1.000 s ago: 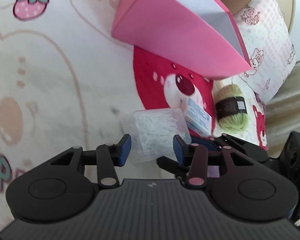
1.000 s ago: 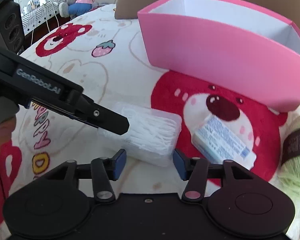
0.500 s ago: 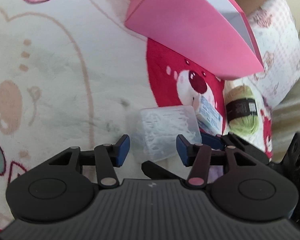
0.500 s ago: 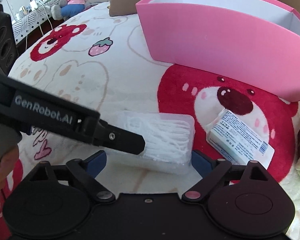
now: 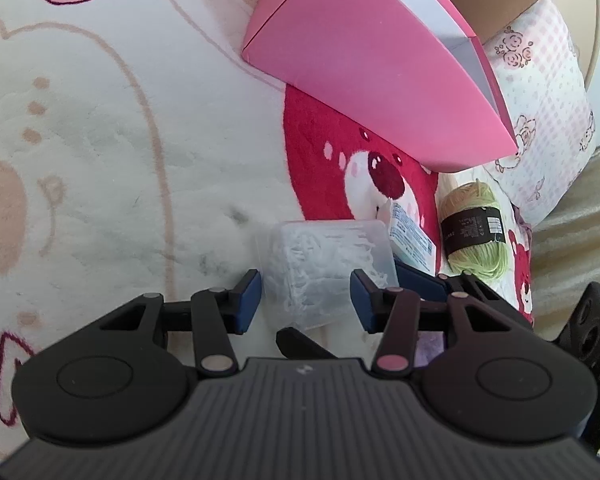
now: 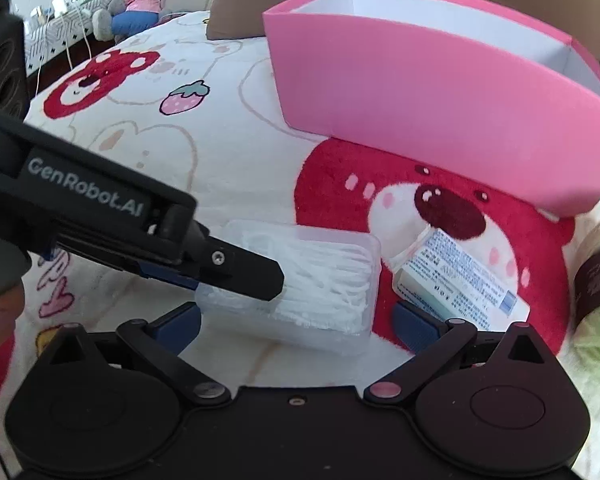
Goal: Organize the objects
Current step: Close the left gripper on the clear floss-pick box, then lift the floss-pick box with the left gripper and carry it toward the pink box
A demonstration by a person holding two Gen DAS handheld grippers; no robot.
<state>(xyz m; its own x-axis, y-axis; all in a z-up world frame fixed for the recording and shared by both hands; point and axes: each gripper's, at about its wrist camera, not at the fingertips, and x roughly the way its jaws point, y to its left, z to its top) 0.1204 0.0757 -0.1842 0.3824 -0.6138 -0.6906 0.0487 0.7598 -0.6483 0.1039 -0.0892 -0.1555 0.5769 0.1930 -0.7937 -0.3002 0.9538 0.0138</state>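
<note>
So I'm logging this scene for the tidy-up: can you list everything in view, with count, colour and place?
clear box: 1, see-through with white sticks inside, on the blanket between both sets of jaws
pink box: 1, pink outside, white inside, open top, behind the clear box
small packet: 1, white and blue print, right of the clear box
yarn ball: 1, light green, dark label band, far right
blanket: 1, cream with red bear and strawberry prints
left gripper: 1, black, blue pads, jaws open
right gripper: 1, black, blue pads, jaws open

pink box [image 6: 440, 92], green yarn [image 5: 476, 236], red-bear blanket [image 6: 340, 184]
</note>
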